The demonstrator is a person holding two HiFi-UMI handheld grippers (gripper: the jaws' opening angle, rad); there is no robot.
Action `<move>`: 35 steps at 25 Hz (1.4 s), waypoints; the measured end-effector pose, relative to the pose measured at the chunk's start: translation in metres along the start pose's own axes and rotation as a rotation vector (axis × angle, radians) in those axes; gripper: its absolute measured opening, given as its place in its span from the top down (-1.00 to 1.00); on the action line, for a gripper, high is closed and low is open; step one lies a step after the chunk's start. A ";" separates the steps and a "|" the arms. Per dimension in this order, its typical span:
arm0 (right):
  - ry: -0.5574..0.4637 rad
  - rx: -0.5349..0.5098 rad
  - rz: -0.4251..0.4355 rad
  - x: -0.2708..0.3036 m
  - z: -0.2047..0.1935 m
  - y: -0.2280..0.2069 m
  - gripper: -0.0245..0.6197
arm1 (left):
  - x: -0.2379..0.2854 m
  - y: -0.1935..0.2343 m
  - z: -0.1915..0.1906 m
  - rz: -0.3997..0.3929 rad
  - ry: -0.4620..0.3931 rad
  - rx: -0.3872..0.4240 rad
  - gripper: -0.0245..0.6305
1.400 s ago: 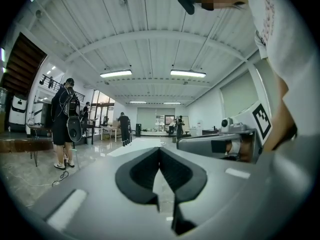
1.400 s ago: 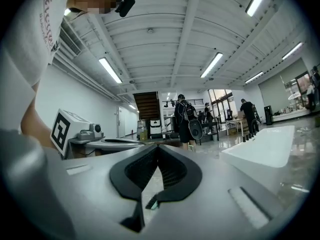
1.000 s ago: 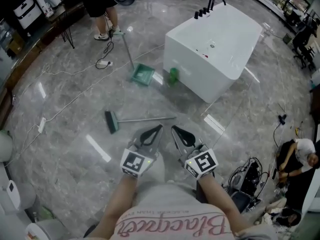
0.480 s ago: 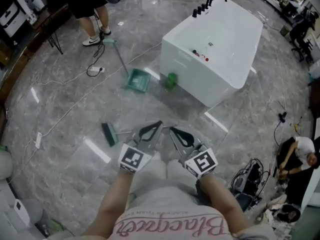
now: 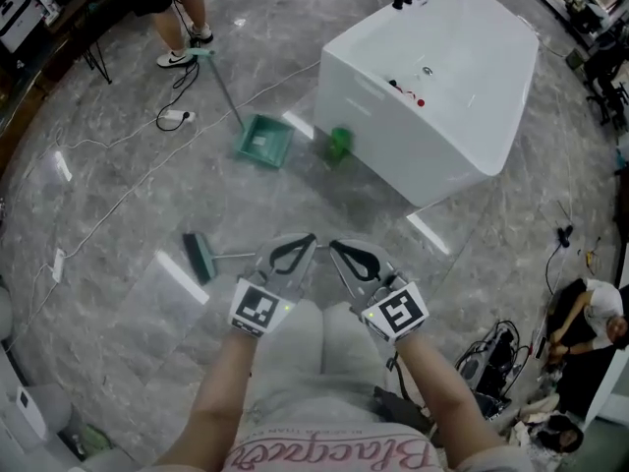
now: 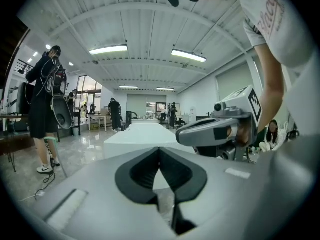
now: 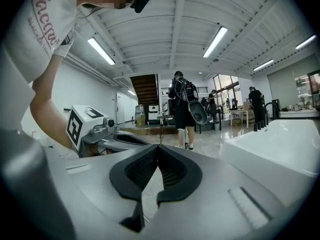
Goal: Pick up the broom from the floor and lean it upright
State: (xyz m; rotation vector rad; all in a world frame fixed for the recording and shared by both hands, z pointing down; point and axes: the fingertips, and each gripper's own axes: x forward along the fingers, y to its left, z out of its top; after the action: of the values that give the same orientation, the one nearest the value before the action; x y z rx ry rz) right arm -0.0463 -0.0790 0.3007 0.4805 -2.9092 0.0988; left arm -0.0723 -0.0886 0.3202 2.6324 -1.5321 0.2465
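Observation:
The broom (image 5: 201,257) lies flat on the grey marble floor, its green head to the left and its thin handle running right until it passes behind my left gripper. My left gripper (image 5: 311,237) hangs above the handle's right part, shut and empty. Just to its right my right gripper (image 5: 332,244) is also shut and empty. In the left gripper view the left gripper (image 6: 159,149) has its pads meeting at the tip, with the right gripper (image 6: 216,130) beside it. In the right gripper view the right gripper (image 7: 158,147) looks the same. The broom shows in neither gripper view.
A white bathtub (image 5: 462,116) stands at the upper right, with a green container (image 5: 339,145) at its foot. A green dustpan (image 5: 262,141) with a long handle lies further back. A person stands at the top left (image 5: 182,13); another sits at the right (image 5: 588,315). Cables and power strips (image 5: 174,117) cross the floor.
Both grippers have sunk toward the floor and come up to the broom. The handle's right part now lies hidden behind the left gripper. Both stay shut.

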 end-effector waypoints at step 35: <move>0.401 -0.034 0.352 0.165 -0.524 -0.034 0.92 | 0.045 0.044 -0.661 -0.401 1.044 0.353 0.62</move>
State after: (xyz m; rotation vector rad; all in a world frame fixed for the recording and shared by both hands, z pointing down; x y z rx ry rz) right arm -0.0959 -0.1118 0.8476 -0.0601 -2.5602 0.1728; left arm -0.1516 -0.0464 0.9780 2.2331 -0.6302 1.6225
